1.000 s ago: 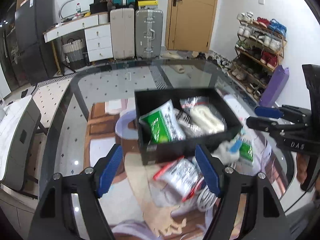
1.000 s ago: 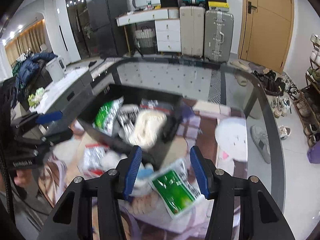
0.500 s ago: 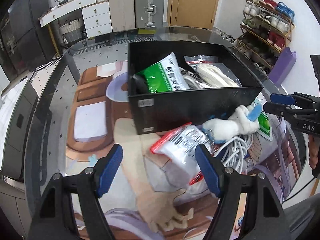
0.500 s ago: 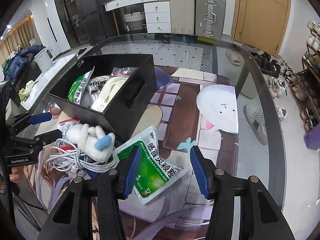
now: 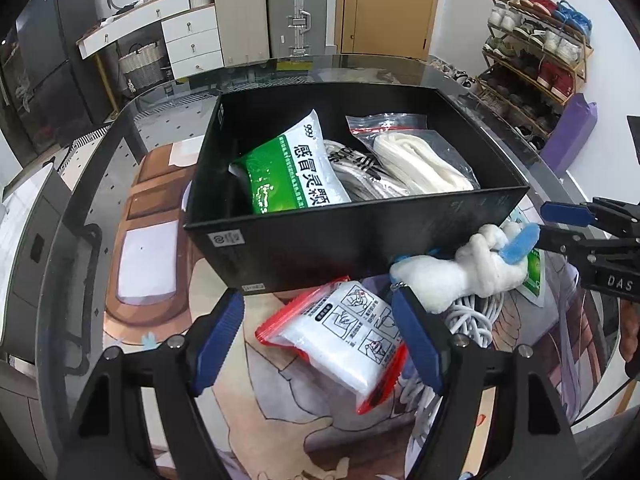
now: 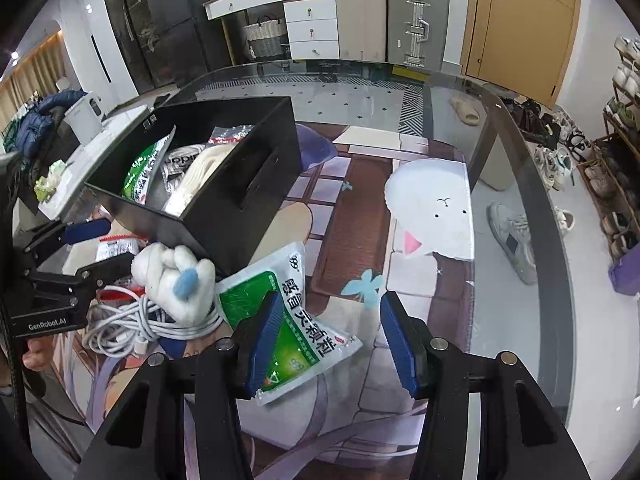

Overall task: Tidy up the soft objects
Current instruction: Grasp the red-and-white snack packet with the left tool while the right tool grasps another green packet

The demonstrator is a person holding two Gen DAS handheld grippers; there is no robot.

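Both grippers lower since earlier; black box (image 5: 352, 236) nearer.

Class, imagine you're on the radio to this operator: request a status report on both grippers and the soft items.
Left gripper opening over red-edged zip bag, not gripping. Right gripper open, empty, above green sachet. Black box part-filled. Plush toy lies on white cable.

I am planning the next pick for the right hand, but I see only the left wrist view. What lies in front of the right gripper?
Observer: A green-and-white packet lies flat on the mat, just outside the black box.
Operator: Is the right gripper holding it?
Observer: No. The right gripper is open: one finger is over the packet, the other over bare mat.
Operator: Does the box have a handle on that side?
Observer: Yes, a slot handle is cut into that wall.
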